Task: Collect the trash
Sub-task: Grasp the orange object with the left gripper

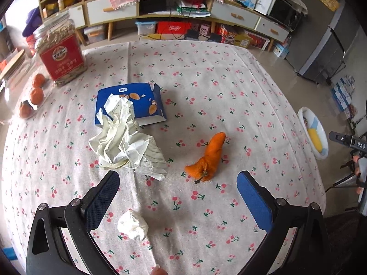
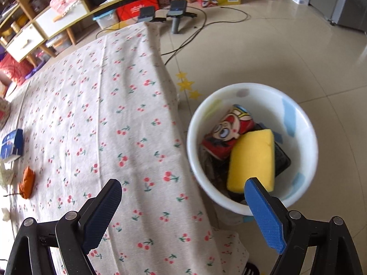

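Note:
In the left wrist view, a crumpled white paper (image 1: 127, 143) lies on a flat blue box (image 1: 137, 102), an orange peel (image 1: 207, 159) lies to its right, and a small white tissue ball (image 1: 133, 224) sits between the fingers of my open, empty left gripper (image 1: 179, 181). My right gripper (image 2: 183, 186) is open and empty, above the table's right edge. The white trash bin (image 2: 193, 158) stands on the floor beside the table, holding a yellow sponge (image 2: 252, 160) and a red cartoon wrapper (image 2: 227, 130). The bin also shows in the left wrist view (image 1: 302, 113).
A cherry-print cloth (image 1: 206, 80) covers the table. A red-labelled jar (image 1: 60, 52) and oranges (image 1: 36, 95) stand at the far left. Shelving and boxes (image 1: 183, 6) line the back wall. Cables and devices (image 2: 176, 16) lie on the floor.

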Demonstrator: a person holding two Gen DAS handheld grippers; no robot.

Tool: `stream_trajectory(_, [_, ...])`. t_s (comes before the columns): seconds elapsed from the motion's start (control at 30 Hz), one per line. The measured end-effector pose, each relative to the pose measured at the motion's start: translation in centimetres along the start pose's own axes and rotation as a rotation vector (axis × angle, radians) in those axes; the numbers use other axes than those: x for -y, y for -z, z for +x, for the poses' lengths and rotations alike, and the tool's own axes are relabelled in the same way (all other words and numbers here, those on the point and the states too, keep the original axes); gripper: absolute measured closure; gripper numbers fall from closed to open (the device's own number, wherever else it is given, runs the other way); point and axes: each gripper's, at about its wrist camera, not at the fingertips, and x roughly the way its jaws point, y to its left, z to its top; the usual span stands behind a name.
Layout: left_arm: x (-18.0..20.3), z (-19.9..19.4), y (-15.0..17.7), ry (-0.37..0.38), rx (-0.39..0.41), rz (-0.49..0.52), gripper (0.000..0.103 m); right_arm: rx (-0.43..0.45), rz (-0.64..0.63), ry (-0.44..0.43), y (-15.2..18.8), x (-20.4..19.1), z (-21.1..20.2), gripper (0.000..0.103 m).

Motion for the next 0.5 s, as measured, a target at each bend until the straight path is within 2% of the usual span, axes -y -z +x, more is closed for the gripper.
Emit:
stream_trajectory(0.1, [1.7, 0.7, -0.2, -0.015, 0.029, 0.098, 0.001, -0.012, -0.033, 0.006, 0.2, -1.6, 0.6, 0.012])
stream_trajectory(0.17, [2.7, 1.0, -0.5, 0.007, 0.041, 0.137, 0.004, -0.019, -0.046, 0.011, 0.3, -2.3, 1.0, 0.012])
stream_trajectory(0.23, [3.5, 1.7, -0.9, 0.032, 0.029, 0.167, 0.018, -0.025, -0.049, 0.015, 0.4, -2.7, 1.3, 0.012])
stream_trajectory(0.33, [4.3, 3.4, -1.2, 0.044, -0.029, 0.185, 0.035, -0.029, -0.045, 0.019, 0.3, -3.0, 1.6, 0.012])
stream_trajectory(0.47, [4.4, 6.3, -1.2, 0.056, -0.125, 0.150, 0.050, -0.039, -0.036, 0.022, 0.3, -3.0, 2.0, 0.012])
stream_trajectory(0.5, [4.2, 6.8, -1.2, 0.055, -0.138, 0.132, 0.057, -0.041, -0.034, 0.023, 0.4, -3.0, 2.1, 0.012])
